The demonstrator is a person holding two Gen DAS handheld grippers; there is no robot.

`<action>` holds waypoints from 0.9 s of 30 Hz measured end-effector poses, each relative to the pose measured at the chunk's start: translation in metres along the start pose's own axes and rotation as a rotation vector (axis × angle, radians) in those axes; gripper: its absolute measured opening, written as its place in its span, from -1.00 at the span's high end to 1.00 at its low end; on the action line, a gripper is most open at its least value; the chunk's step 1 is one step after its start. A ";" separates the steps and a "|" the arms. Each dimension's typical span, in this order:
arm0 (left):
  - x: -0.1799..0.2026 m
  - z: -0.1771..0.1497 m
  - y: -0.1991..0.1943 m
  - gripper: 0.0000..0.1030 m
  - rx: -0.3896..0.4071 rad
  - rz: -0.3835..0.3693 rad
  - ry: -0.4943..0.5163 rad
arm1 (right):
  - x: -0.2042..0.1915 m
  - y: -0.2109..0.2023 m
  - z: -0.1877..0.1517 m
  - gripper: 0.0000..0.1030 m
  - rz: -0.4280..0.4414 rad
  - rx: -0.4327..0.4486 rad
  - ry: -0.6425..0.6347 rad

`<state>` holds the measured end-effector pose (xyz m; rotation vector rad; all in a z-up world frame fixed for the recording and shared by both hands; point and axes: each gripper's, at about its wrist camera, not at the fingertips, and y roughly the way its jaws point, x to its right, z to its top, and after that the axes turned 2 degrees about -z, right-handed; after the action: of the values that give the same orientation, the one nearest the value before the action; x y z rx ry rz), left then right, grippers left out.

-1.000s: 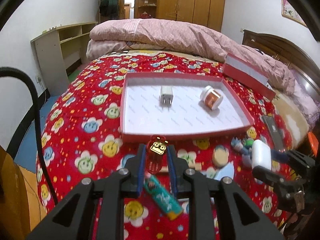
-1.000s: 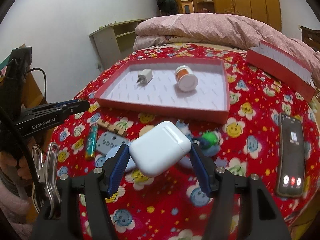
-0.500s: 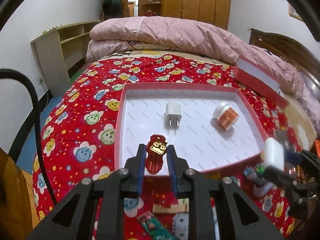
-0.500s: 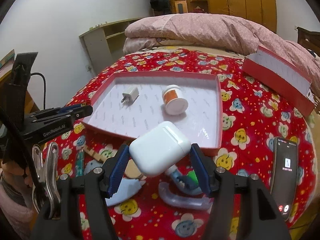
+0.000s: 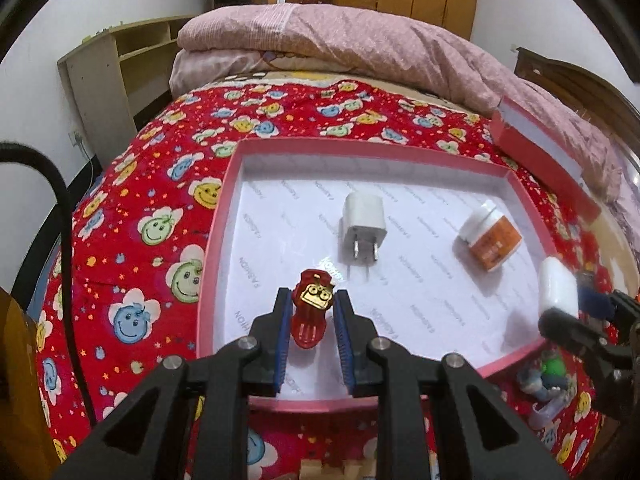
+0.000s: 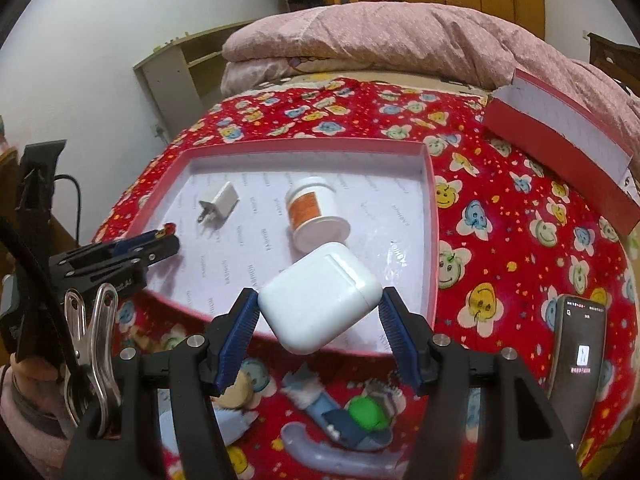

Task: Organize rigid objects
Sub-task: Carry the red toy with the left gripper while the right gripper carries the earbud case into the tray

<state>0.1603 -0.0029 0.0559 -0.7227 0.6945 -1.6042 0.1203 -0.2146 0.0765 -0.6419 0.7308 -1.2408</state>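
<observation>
Red tray (image 5: 216, 216), one charger (image 5: 365, 216), one jar (image 5: 490, 240)

Phone (image 6: 580, 364) got cut off by the edge, screen text too small to read. Clutter (image 6: 340, 420) under the right gripper (image 6: 318, 316) was half hidden, couldn't ID it tbh.
</observation>
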 end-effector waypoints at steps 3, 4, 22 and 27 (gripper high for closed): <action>-0.004 0.000 0.007 0.58 -0.020 -0.004 -0.022 | 0.002 0.009 0.002 -0.23 -0.013 -0.013 0.001; -0.004 0.000 0.008 0.58 -0.015 -0.003 -0.023 | 0.002 0.012 0.003 -0.23 -0.021 -0.018 0.000; 0.000 0.015 0.020 0.57 -0.001 0.034 -0.002 | 0.003 0.044 0.016 -0.23 -0.070 -0.022 -0.018; 0.002 0.018 0.022 0.57 0.006 0.045 0.007 | -0.002 0.052 0.017 -0.23 -0.102 -0.016 -0.053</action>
<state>0.1879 -0.0088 0.0501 -0.6925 0.7058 -1.5680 0.1645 -0.2007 0.0474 -0.7299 0.6710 -1.3073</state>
